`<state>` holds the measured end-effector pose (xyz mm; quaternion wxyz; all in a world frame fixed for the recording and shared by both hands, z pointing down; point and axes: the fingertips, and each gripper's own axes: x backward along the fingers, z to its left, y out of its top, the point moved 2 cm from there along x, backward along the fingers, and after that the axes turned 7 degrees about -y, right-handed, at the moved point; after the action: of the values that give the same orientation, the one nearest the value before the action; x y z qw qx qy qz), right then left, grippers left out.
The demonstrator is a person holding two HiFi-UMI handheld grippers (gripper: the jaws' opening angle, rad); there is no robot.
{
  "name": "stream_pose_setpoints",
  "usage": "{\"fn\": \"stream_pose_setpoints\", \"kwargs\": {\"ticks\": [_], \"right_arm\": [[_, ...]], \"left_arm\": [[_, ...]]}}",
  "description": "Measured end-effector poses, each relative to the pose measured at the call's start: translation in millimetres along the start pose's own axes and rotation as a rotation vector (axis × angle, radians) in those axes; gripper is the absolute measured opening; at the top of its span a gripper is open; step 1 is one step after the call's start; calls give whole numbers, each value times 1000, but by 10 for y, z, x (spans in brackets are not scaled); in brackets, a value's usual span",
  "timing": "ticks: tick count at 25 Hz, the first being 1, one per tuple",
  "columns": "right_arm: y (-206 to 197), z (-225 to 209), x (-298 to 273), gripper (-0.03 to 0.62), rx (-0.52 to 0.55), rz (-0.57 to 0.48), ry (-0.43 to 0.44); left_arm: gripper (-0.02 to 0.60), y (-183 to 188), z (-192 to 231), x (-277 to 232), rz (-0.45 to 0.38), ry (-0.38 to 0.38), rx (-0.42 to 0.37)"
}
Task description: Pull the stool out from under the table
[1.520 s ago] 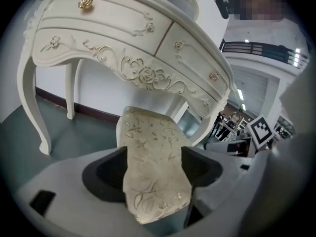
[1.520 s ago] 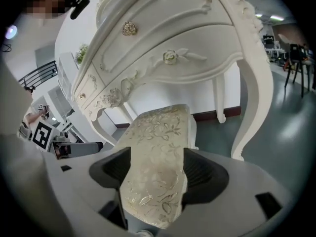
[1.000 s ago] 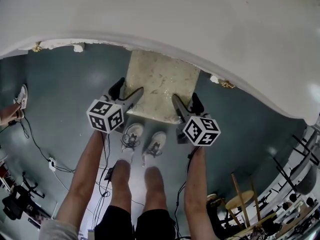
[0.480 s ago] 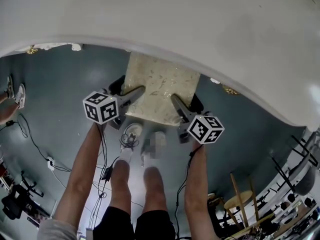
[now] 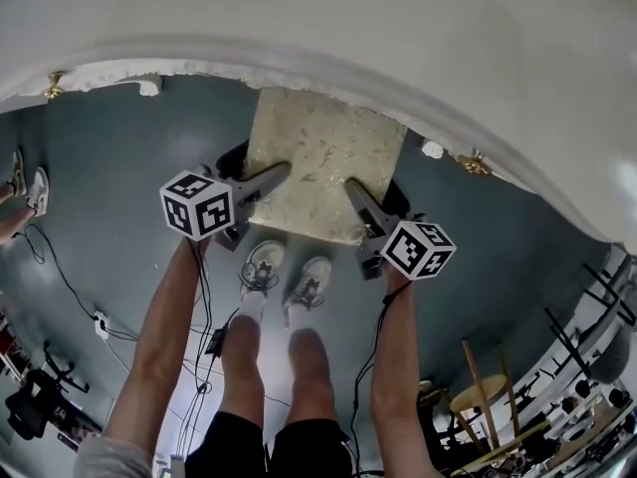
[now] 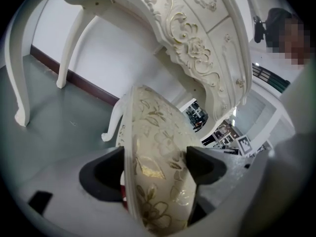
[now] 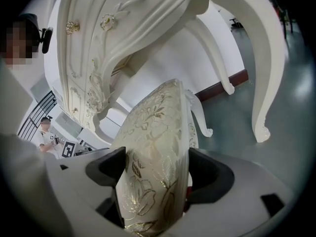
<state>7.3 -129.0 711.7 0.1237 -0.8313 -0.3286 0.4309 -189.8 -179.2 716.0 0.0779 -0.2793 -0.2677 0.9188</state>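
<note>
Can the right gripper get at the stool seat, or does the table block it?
Likely yes: the right gripper clamps the near edge of the stool seat, which sticks out past the table.

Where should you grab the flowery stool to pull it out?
Take the cream, gold-flowered cushioned stool by its seat's near corners, coming from the side away from the white carved table. That edge sticks out clear and fits between jaws; the left gripper and right gripper clamp it there.

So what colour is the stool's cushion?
Cream cushion with gold flowers and leaves; clearest in the right gripper view.
</note>
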Motion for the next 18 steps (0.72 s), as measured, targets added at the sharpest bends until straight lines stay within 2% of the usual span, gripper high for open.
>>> {"fn": "stream_pose_setpoints", "kwargs": {"ticks": [7, 13, 18], "right_arm": [[-25, 38, 111, 388, -10, 6, -11], [-77, 94, 243, 388, -17, -25, -52], [-64, 127, 421, 387, -33, -29, -80]], "left_arm": [[396, -16, -97, 62, 17, -5, -5], [395, -51, -204, 144, 15, 40, -23], [392, -49, -372, 199, 31, 62, -5]]}}
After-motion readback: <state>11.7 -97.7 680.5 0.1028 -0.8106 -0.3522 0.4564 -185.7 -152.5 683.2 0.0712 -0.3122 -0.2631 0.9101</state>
